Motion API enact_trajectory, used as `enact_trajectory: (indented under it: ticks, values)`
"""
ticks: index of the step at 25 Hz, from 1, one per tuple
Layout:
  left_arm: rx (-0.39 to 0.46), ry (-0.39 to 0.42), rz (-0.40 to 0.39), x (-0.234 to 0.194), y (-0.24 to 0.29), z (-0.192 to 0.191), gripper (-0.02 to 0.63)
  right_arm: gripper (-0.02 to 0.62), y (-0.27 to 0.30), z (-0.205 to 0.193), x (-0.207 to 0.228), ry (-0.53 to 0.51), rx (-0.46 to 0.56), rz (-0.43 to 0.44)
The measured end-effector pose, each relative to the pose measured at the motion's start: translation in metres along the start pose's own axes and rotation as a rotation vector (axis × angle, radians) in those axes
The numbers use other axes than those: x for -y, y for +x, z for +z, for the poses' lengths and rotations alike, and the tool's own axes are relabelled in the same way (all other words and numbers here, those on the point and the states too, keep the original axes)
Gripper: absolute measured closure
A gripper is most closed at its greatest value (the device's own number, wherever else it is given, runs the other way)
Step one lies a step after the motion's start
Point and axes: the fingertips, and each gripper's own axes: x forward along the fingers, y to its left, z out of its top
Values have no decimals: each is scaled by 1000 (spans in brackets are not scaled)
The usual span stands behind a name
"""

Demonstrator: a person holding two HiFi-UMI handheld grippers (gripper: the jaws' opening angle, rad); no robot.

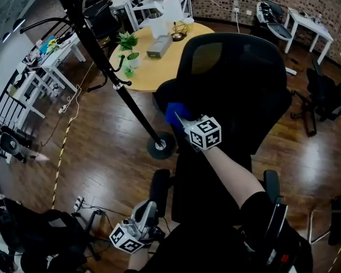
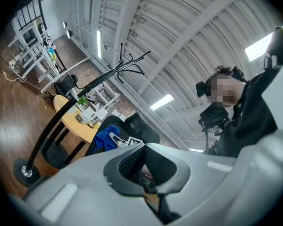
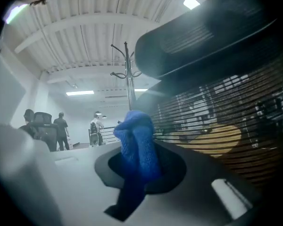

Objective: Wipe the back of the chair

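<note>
A black office chair with a mesh back [image 1: 238, 78] stands in front of me. My right gripper [image 1: 182, 123] is shut on a blue cloth [image 1: 174, 112] and holds it at the left edge of the chair back. In the right gripper view the cloth [image 3: 139, 145] bulges up from between the jaws, with the mesh back [image 3: 217, 107] close on the right. My left gripper [image 1: 145, 215] hangs low beside the chair's base, jaws together with nothing in them. It points upward in the left gripper view [image 2: 148, 185], where the cloth [image 2: 104, 138] and chair [image 2: 141, 128] show beyond it.
A black coat stand [image 1: 111, 67] leans across the left, its round base [image 1: 161, 147] on the wooden floor beside the chair. Behind the chair is a round yellow table [image 1: 153, 61] with plants and a lamp. More black chairs [image 1: 324, 95] and a white desk [image 1: 310, 24] stand at the right.
</note>
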Motion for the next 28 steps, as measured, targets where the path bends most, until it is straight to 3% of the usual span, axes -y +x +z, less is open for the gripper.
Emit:
enact_trajectory:
  ticks: [5,14,17,20,23,25,28]
  values:
    - [-61,-54,-98,4,31,-16,617,557,-71,-3,56,35,32,-107]
    - [-223,-122,-292,26,105,-57,617,557,-260,9,191,112,161,-446]
    - [-254,-118,-326,35,118,-66,617,557,-302,7,220,112,165,-514]
    - [-275,-113,-332,36,120,-74,617,557,-316,5,225,88,141,-537]
    - [-271,-118,-317,34,117,-76,617,557,-315,10,214,127,172,-564]
    - [-261,-116,-305,34,113,-75,617,557,-301,13,181,155,204,-501]
    - [-233,-98,-274,31,105,-67,617,557,-250,-6,116,155,159,-333]
